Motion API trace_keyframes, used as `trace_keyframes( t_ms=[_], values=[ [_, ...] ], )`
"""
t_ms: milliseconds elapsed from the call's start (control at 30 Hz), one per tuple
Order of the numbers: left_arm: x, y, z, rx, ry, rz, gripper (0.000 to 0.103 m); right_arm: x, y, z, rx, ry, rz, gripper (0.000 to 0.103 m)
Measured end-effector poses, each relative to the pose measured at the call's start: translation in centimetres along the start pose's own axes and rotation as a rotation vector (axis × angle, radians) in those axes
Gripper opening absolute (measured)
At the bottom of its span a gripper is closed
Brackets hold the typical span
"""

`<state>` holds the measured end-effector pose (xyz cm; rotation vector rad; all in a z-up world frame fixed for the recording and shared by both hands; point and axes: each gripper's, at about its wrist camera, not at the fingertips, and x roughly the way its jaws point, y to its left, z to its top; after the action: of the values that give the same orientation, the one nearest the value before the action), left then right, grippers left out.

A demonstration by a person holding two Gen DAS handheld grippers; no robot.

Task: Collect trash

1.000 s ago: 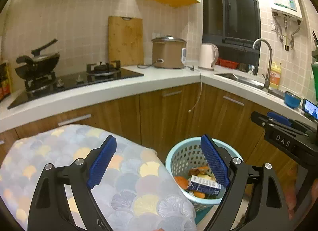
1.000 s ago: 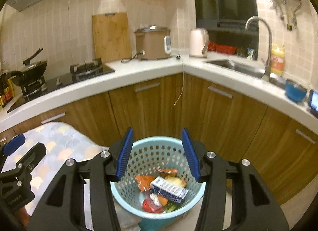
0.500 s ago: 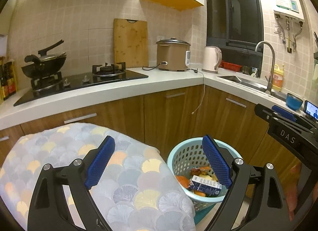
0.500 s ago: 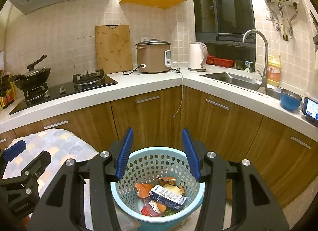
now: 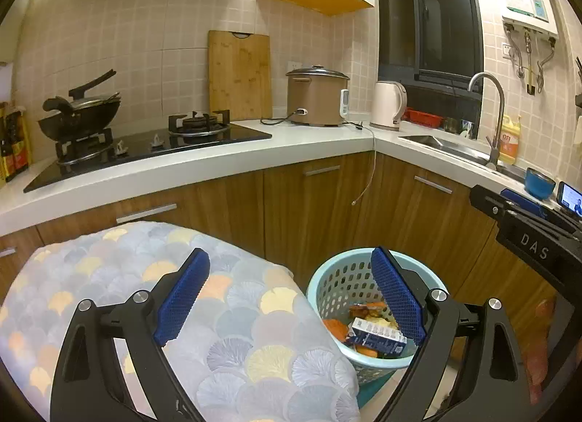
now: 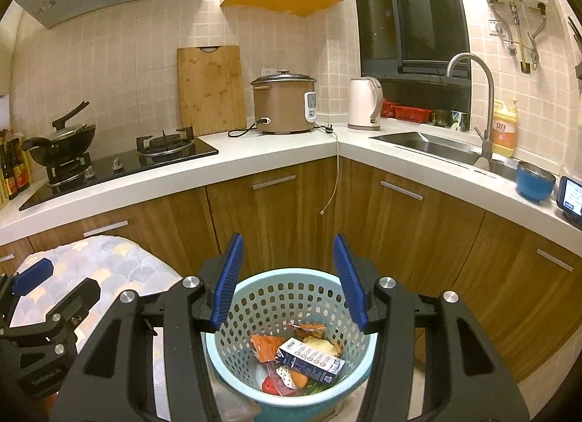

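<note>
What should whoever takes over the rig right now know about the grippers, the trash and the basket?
Left gripper: open, empty, over the patterned cloth.
Right gripper: open, empty, above the light-blue basket.
Basket stands on the floor by the cabinets; it holds a blue-and-white carton, orange wrappers and other scraps.
Done: that trash is in the basket.
Left: no loose trash shows on the cloth in either view; look round before stopping.

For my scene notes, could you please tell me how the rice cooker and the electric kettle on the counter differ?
The rice cooker is brown, squat and wide, with a metal lid; the electric kettle is cream-white, taller and narrower, with a side handle. The rice cooker stands left of the counter corner beside the cutting board; the kettle stands right of it, nearer the sink. Both stand upright against the tiled wall.
</note>
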<state>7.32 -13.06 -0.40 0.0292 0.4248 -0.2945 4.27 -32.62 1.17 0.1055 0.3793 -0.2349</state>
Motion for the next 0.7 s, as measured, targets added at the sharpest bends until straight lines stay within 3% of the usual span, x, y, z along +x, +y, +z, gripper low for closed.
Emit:
trace_keyframes(
  t_ms=[267,367,700],
  values=[
    [0.23,-0.15,-0.03,0.003,-0.002,0.015,0.088,-0.03,0.12,0.13,-0.001,0.0,0.006,0.049],
    [0.38,-0.14,-0.1,0.002,0.002,0.019,0.088,-0.19,0.33,0.27,-0.005,-0.01,0.008,0.055],
    [0.58,-0.11,-0.1,0.004,0.007,0.016,0.088,-0.03,0.83,0.2,-0.01,-0.009,0.015,0.056]
  ],
)
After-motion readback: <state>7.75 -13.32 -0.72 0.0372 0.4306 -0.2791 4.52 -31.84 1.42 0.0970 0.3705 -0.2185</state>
